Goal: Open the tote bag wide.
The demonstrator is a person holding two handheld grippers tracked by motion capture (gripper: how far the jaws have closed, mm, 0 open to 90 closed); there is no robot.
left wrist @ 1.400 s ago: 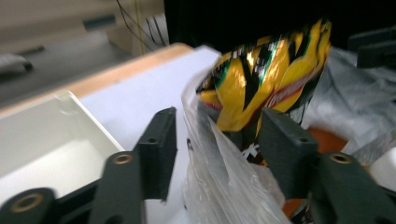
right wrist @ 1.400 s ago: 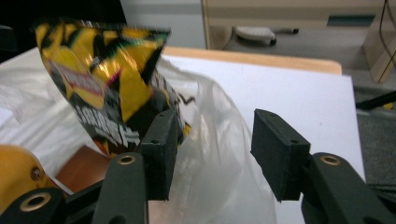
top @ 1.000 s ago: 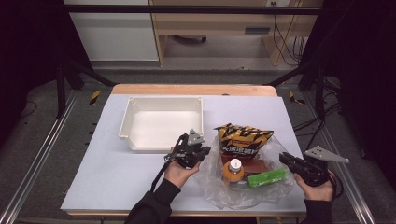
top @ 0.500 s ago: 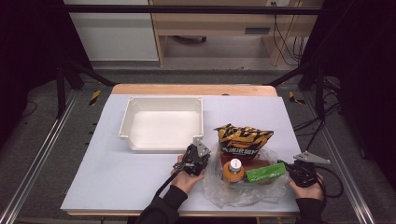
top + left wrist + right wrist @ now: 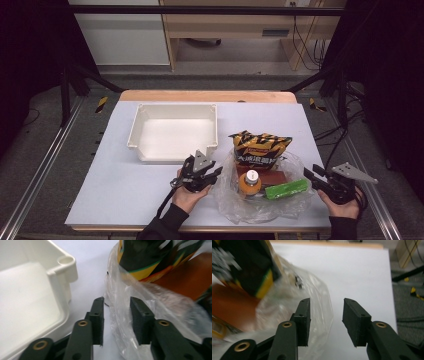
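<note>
A white table top point(image 5: 125, 190) with a wooden far edge is set in a dark-curtained bay, a desk and cables seen beyond it. On it, a clear plastic bag point(image 5: 260, 202) lies at the near right, with a black-and-yellow snack packet point(image 5: 260, 147), an orange-capped bottle point(image 5: 250, 181), a green bar point(image 5: 286, 189) and a brown pack point(image 5: 272, 176) on it; an empty white tub point(image 5: 172, 131) stands just left of it. Compared with half a second ago, both grippers have been drawn slightly outward and their jaws have just been opening. From this a release of the bag's edges is judged, so the bag now lies spread flat. The left gripper point(image 5: 212, 175) is held partly open, a fold of film lying between its pads unpinched. The right gripper point(image 5: 311, 176) is likewise partly open, the film just beside one pad.
</note>
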